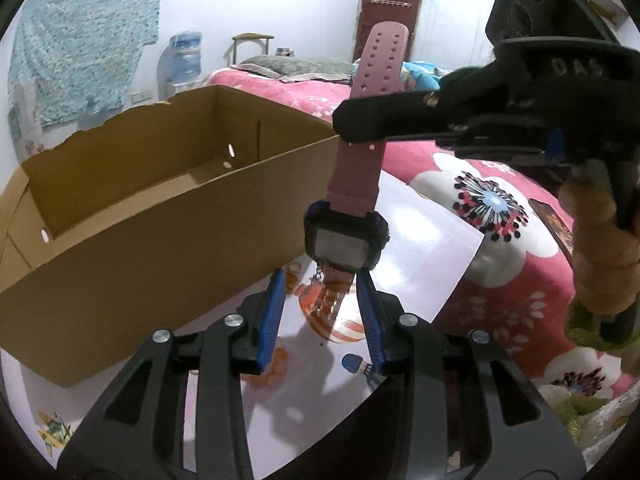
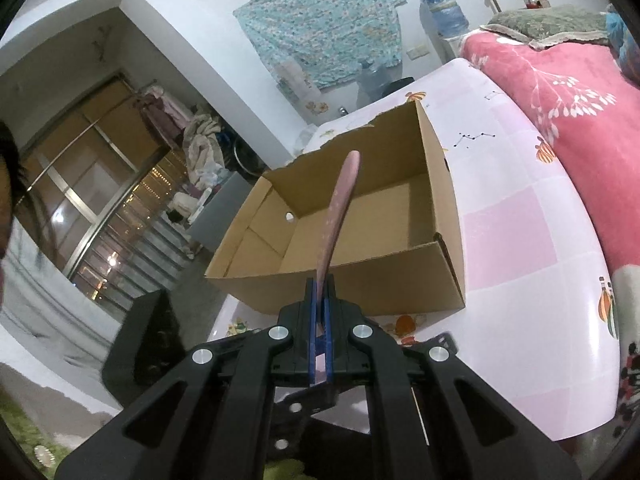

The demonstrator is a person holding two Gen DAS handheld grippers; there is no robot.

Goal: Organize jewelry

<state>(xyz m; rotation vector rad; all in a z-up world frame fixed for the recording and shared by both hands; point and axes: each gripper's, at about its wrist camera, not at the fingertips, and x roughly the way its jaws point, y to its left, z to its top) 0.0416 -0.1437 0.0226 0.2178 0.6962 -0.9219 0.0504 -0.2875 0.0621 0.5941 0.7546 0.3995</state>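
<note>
right gripper clamped on the mauve strap, so the watch hangs face-out at frame centre, just right of the open cardboard box | left gripper part-open below it, lower strap between the pads, untouched | "DAS" moulded on right gripper, upper right

One watch, one cardboard box, two hand-held grippers
</note>
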